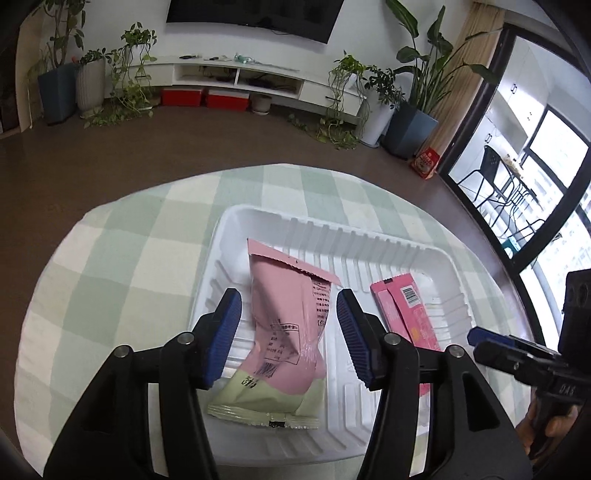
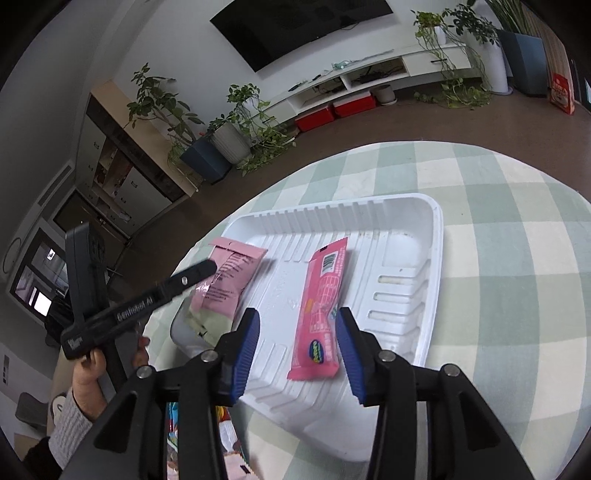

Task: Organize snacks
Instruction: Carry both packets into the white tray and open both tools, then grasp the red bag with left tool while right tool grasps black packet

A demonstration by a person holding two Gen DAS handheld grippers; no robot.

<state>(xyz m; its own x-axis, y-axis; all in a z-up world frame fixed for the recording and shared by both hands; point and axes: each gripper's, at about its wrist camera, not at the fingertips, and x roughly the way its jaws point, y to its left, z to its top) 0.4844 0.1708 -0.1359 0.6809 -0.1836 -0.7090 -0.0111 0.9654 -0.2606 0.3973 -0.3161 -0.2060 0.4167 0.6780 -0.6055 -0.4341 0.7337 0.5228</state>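
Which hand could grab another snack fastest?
Probably the right. More snack packets show just below the right gripper, off the white tray. Its fingers stand open and empty. The left gripper hangs over the tray.

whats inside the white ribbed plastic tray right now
Two snacks lie in the white ribbed plastic tray: a pale pink and green pouch and a bright pink bar wrapper. The tray's near edge is hidden behind the grippers.

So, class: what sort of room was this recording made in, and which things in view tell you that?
Most likely a home living room: a wall-mounted television above a low white media console, potted houseplants along the wall, and a table under a green checked tablecloth.
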